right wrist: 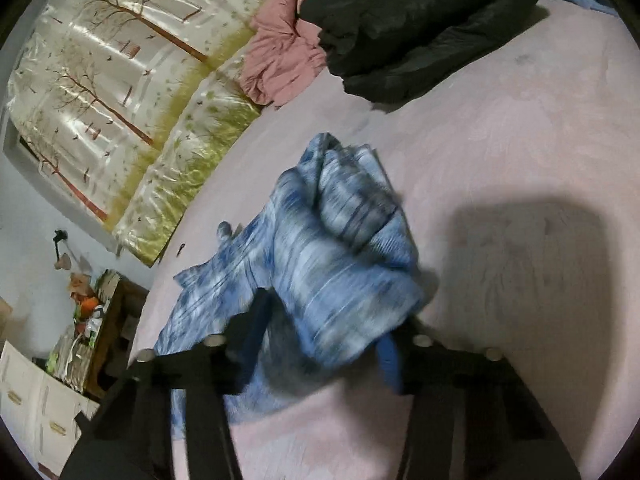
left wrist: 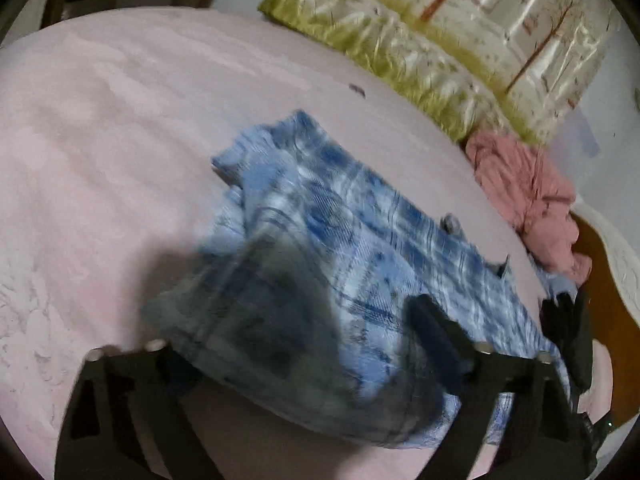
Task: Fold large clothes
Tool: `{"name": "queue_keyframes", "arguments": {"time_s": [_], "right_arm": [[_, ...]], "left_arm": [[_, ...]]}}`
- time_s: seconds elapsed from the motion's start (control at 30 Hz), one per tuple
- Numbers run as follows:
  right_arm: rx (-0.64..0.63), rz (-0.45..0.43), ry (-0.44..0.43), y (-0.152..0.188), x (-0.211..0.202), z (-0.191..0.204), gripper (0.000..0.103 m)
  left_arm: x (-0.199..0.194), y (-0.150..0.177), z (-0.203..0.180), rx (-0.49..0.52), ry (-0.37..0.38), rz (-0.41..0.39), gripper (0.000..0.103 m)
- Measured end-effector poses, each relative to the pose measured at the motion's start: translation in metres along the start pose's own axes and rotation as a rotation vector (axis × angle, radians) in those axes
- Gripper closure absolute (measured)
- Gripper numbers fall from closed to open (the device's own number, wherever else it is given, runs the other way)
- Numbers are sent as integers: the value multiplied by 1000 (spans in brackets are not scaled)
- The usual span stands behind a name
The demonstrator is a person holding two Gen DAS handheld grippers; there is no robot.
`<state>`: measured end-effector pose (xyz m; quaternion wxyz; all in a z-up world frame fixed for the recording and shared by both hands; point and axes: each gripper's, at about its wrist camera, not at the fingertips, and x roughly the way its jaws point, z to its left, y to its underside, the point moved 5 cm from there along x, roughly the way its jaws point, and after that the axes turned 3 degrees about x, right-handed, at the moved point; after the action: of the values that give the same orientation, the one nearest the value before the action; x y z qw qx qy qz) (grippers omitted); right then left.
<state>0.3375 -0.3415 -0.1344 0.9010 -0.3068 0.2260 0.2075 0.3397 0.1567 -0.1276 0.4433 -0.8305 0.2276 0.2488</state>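
Observation:
A blue and white plaid shirt [left wrist: 320,240] lies bunched on the pink bed [left wrist: 100,140]. My left gripper [left wrist: 304,344] has its jaws wide apart, with a fold of the shirt draped between and over them; a real grip is not clear. In the right wrist view the shirt [right wrist: 344,240] hangs bunched between the fingers of my right gripper [right wrist: 320,336], lifted above the bed [right wrist: 520,140]. The image is blurred, so the grip is unclear.
A pink garment [left wrist: 528,200] is crumpled near the bed's far edge, also in the right wrist view [right wrist: 280,44]. A black jacket [right wrist: 420,20] lies beside it. Floral pillows [right wrist: 120,100] line the headboard. A cluttered wooden table [right wrist: 104,320] stands beside the bed.

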Motion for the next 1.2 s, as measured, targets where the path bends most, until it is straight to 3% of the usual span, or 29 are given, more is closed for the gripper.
{"name": "queue_keyframes", "arguments": {"time_s": [0.03, 0.07, 0.13, 0.27, 0.43, 0.53, 0.6, 0.67, 0.8, 0.9, 1.0, 1.03, 1.1, 1.17, 1.2], "right_arm": [[4, 0, -3, -2, 2, -2, 94], [24, 6, -20, -2, 2, -4, 96], [33, -32, -37, -2, -15, -4, 97], [-95, -66, 79, 17, -67, 4, 97], [-206, -103, 74, 62, -159, -12, 97], [-158, -73, 66, 79, -170, -36, 96], [-150, -74, 83, 87, -168, -45, 95], [-160, -112, 99, 91, -168, -45, 95], [-182, -150, 133, 96, -169, -43, 94], [-207, -161, 151, 100, -174, -43, 90], [-237, -157, 168, 104, -183, -42, 82], [-239, -159, 170, 105, -187, -43, 77], [-260, -169, 182, 109, -197, -43, 67], [-297, -191, 203, 114, -207, -42, 47], [-319, -211, 213, 117, -213, -41, 45]], "left_arm": [[-2, 2, 0, 0, 14, -10, 84], [-1, 5, 1, -9, 49, 5, 92], [-13, 7, 4, -6, 41, -6, 93], [-75, 26, -13, 151, 54, -59, 93], [-136, 71, -14, 286, 69, -55, 92], [-131, 98, -4, 346, 4, -51, 91], [-130, 103, -1, 360, 6, -54, 90], [-133, 101, -4, 374, 1, -76, 89], [-129, 109, -13, 469, -82, -84, 90], [-130, 109, -8, 448, -60, -76, 84], [-133, 111, -4, 448, -3, -59, 66], [-136, 112, -5, 471, -7, -65, 65], [-146, 118, -7, 566, -73, -110, 58], [-162, 125, -12, 659, -118, -191, 43], [-172, 129, -13, 690, -135, -242, 32]]}}
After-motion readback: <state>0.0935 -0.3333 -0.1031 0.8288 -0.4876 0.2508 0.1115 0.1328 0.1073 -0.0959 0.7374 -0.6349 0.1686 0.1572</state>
